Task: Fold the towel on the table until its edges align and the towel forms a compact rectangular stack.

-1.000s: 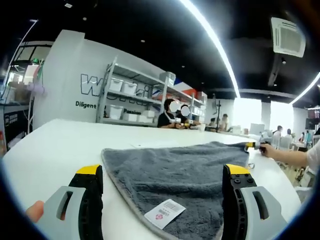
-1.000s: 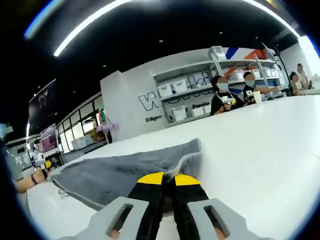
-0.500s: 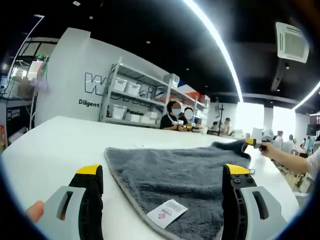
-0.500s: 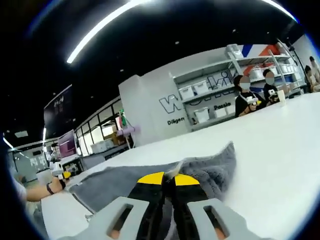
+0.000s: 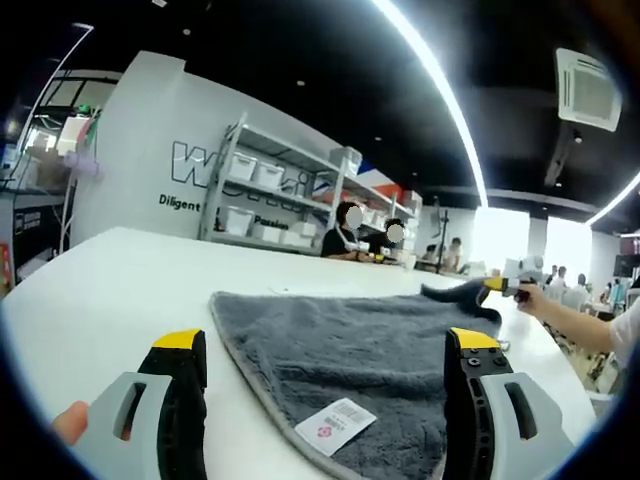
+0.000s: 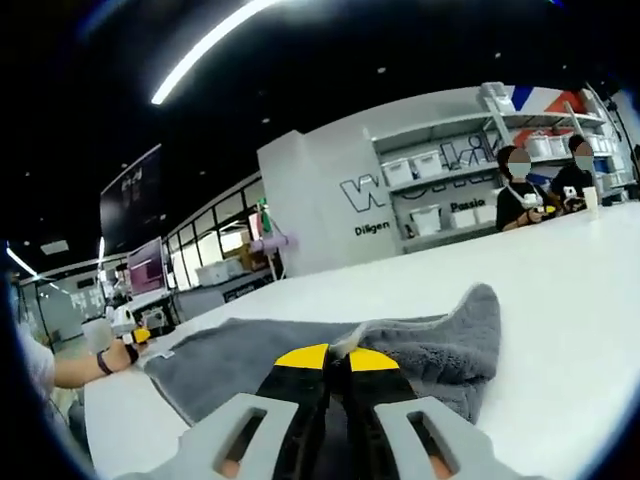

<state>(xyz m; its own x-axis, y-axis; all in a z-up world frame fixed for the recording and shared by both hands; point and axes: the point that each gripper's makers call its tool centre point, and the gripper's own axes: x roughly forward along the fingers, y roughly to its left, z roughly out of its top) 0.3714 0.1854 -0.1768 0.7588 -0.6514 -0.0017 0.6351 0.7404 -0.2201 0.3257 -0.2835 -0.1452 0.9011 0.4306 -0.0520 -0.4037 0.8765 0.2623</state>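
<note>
A grey towel (image 5: 370, 345) lies spread on the white table (image 5: 110, 290), with a white label (image 5: 335, 427) near its close edge. My left gripper (image 5: 325, 380) is open, its two jaws standing wide apart over the towel's near corner. In the left gripper view, my right gripper (image 5: 497, 286) holds the towel's far right corner lifted off the table. In the right gripper view, my right gripper (image 6: 337, 362) is shut on the towel (image 6: 420, 340), whose corner is folded over toward the camera. My left gripper (image 6: 135, 338) appears far left at the towel's other end.
Metal shelves (image 5: 270, 200) with white bins stand along the far wall, and people sit at a table in front of them. A person's arm (image 5: 575, 320) reaches in from the right. Bare white table (image 6: 560, 330) stretches around the towel.
My right gripper has lifted the towel corner off the table and is carrying it across, so the corner now folds over. My left gripper stays open in place.
</note>
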